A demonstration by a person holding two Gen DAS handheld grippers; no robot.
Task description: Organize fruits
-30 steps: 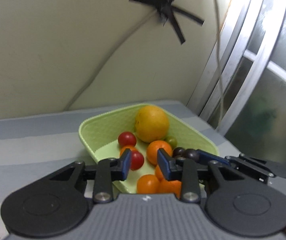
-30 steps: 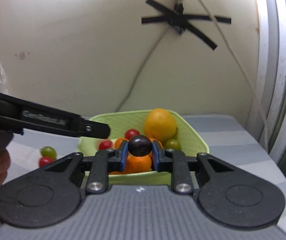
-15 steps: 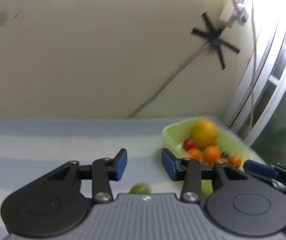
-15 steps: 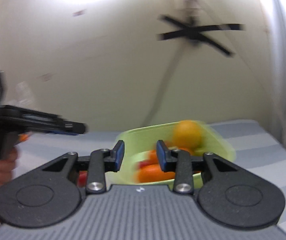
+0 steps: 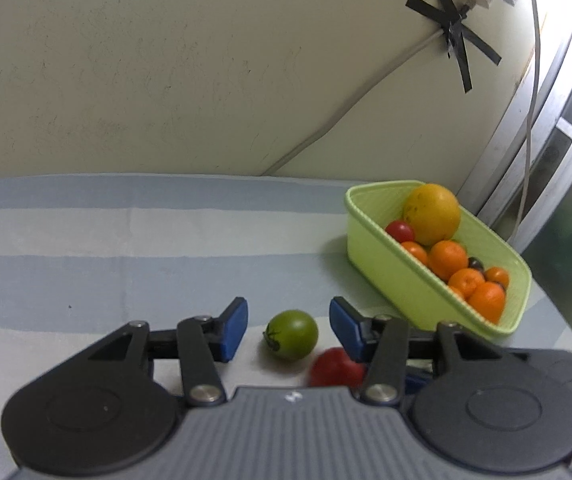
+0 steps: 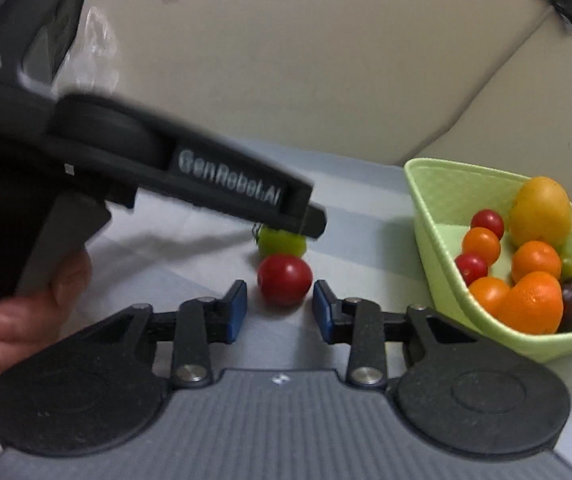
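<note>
Fruits mostly in green basket [image 5: 401, 280], frame right. Green tomato [image 5: 291, 334] + red tomato [image 6: 284, 278] loose on cloth, lower center. L gripper [image 5: 287, 330] opening around green; R gripper [image 6: 280, 306] apart, straddling red, no contact. Step: pickup. Next: close, carry to basket.

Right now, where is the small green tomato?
In the left wrist view the small green tomato lies on the striped cloth between the left gripper pads, beside a red tomato.
</note>
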